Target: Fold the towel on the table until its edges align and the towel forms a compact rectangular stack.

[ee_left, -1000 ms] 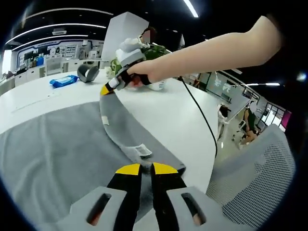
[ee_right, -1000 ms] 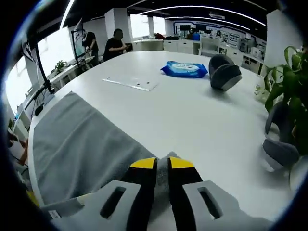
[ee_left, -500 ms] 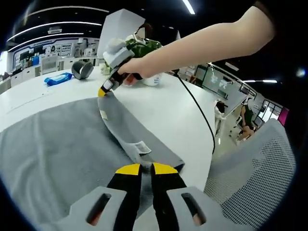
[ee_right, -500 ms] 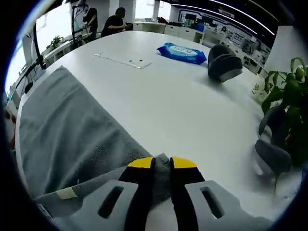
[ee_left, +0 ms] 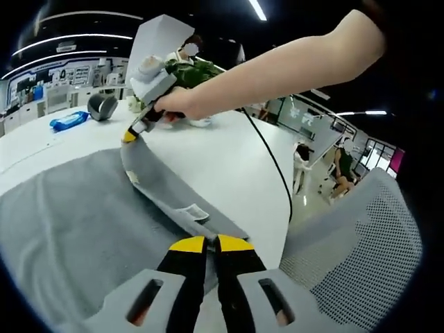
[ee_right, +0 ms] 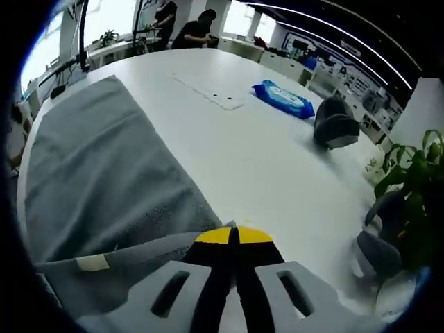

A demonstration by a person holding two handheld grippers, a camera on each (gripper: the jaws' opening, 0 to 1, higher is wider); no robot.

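Towel (ee_left: pixel 76 229) lay spread on table (ee_right: pixel 229 149), near edge lifted. My left claw (ee_left: pixel 202 243) pinched one corner, right claw (ee_right: pixel 232 236) clamped other. Judged best: carry both corners level and taut toward far edge, lay down square.

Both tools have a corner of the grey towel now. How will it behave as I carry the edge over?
Likely floppy: the towel edge sags in a curve between the right tool and the left tool. Probably light, since it hangs from pinched corners. Its terry surface may drag rather than slide on the table.
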